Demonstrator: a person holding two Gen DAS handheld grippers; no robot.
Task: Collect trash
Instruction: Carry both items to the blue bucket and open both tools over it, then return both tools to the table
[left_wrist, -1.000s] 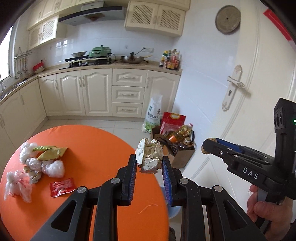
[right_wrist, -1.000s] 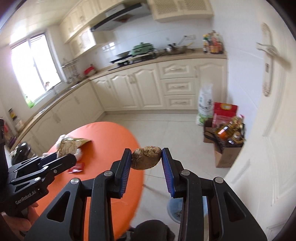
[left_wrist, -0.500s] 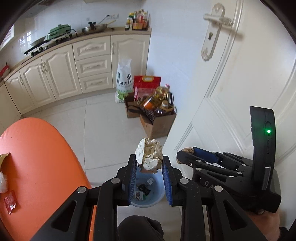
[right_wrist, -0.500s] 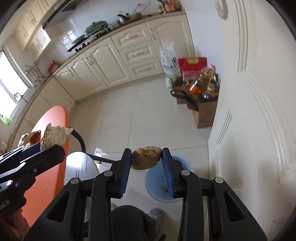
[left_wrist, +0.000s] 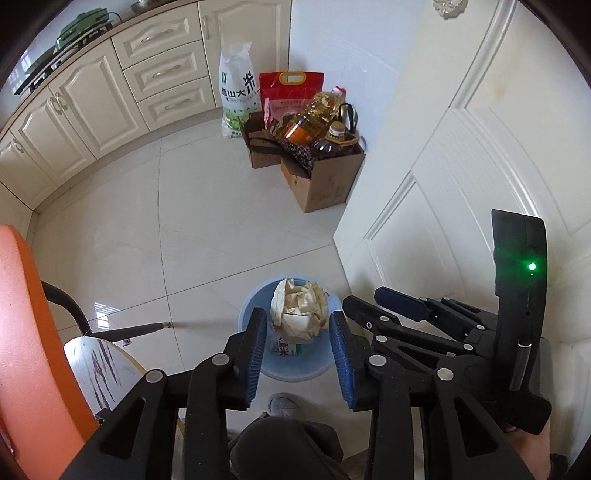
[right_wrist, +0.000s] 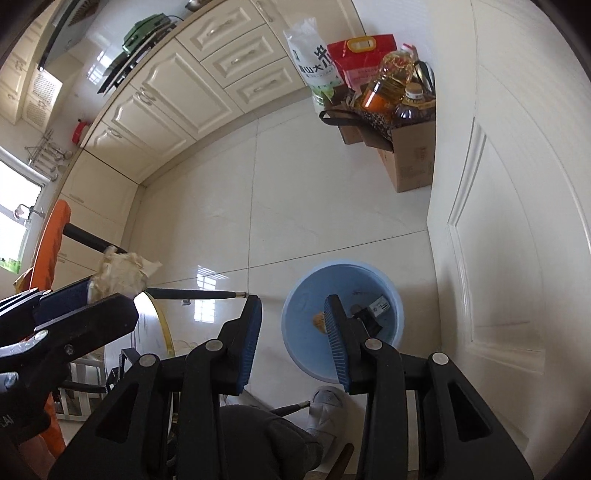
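Note:
My left gripper (left_wrist: 297, 315) points down over the blue bin (left_wrist: 246, 314) on the floor. Its jaws are opening. A crumpled beige paper ball (left_wrist: 299, 312) sits loose between the blue pads, with thin gaps on both sides. The paper ball (right_wrist: 122, 271) also shows at the left gripper's (right_wrist: 110, 291) tips in the right wrist view. My right gripper (right_wrist: 292, 301) hangs over the bin (right_wrist: 303, 291) with its jaws opening and nothing between them. A brown wad (right_wrist: 318, 319) lies inside the bin beside other scraps. The right gripper (left_wrist: 365, 297) also shows at the right of the left wrist view.
A white door (left_wrist: 461, 184) stands close on the right of the bin. A cardboard box (left_wrist: 321, 181) with oil bottles, a rice bag (left_wrist: 236, 92) and a red bag (left_wrist: 290, 92) sit by the cabinets. The orange table edge (left_wrist: 22, 332), a stool (left_wrist: 103, 369) and the person's shoe (right_wrist: 325, 406) are nearby.
Both grippers swung from beside the orange table down to above the blue bin. The right gripper let go of the brown wad. The left jaws widened around the paper ball.

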